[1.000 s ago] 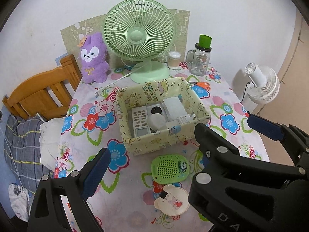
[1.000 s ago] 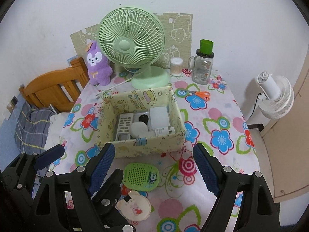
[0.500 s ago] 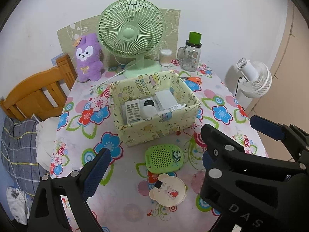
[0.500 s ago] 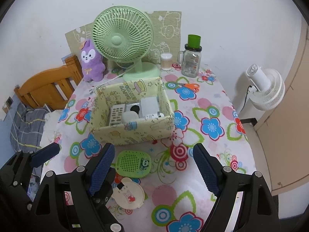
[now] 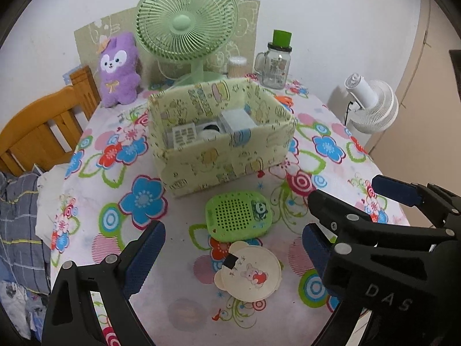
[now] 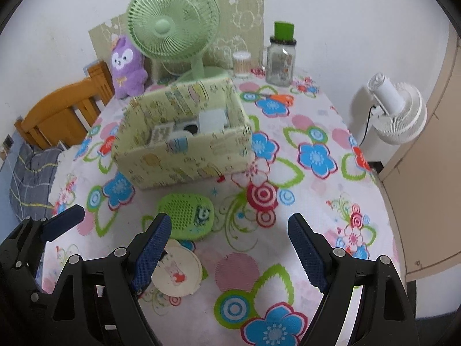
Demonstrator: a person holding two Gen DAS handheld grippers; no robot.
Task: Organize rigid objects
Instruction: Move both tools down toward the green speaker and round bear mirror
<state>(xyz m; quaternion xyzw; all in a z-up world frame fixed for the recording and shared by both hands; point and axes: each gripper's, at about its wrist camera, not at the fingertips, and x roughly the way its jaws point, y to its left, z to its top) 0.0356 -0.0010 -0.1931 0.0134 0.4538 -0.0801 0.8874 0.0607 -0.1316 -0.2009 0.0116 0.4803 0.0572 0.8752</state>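
Note:
A green oval perforated gadget with a panda sticker (image 5: 239,216) (image 6: 185,216) lies on the flowered tablecloth in front of a yellow-green fabric box (image 5: 219,167) (image 6: 178,164). Just nearer lies a cream bear-shaped disc with a rabbit print (image 5: 247,274) (image 6: 177,271). Inside the box are a white remote (image 5: 184,135) and a white block (image 5: 237,118). My left gripper (image 5: 232,232) hovers open above the two loose items. To its right, my right gripper (image 6: 229,222) is open with nothing between its fingers; its left finger (image 6: 152,248) overlaps the disc's edge in view.
At the table's back stand a green desk fan (image 5: 187,20), a purple plush toy (image 5: 119,69), a glass jar with a green lid (image 5: 276,63) and a cotton-swab tub (image 5: 237,66). Orange scissors (image 6: 281,98) lie back right. A wooden chair (image 5: 37,127) is left, a white floor fan (image 5: 371,103) right.
Both grippers have sunk toward the table and now look at it more steeply. The box and the two loose items loom larger. Neither gripper's opening has altered.

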